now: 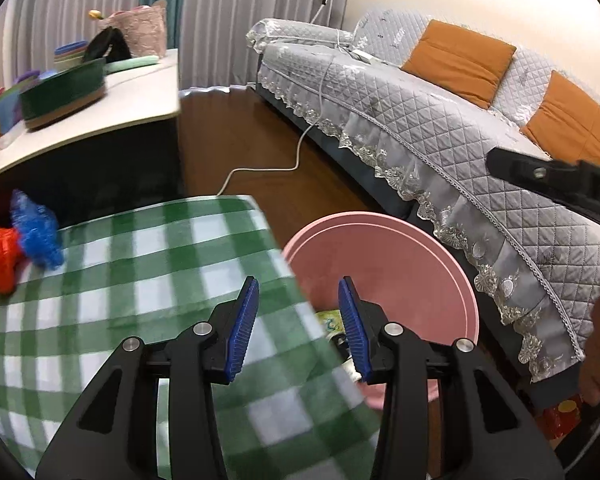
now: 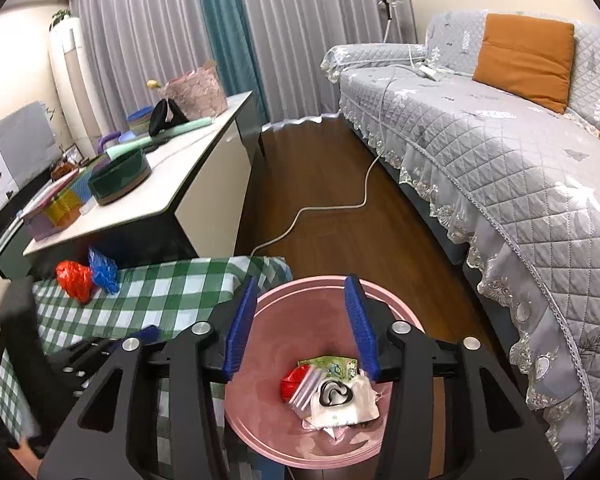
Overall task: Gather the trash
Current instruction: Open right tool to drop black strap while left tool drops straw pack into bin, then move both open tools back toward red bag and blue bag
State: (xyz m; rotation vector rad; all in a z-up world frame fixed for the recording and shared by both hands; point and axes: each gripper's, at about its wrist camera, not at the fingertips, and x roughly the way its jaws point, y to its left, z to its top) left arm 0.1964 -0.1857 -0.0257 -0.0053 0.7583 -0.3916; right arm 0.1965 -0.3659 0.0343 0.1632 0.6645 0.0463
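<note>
Though over bin [image 2: 260, 360], empty right claw [image 2: 300, 328]

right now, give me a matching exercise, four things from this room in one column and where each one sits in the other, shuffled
Things:
1. pink bin
2. red and blue crumpled bags
3. orange cushion
4. dark green round tin

Places:
a. on the grey quilted sofa
b. on the white side table
c. on the floor beside the checked table, wrappers inside
d. at the far edge of the green checked tablecloth

Pairs: 1-c, 2-d, 3-a, 4-b
</note>
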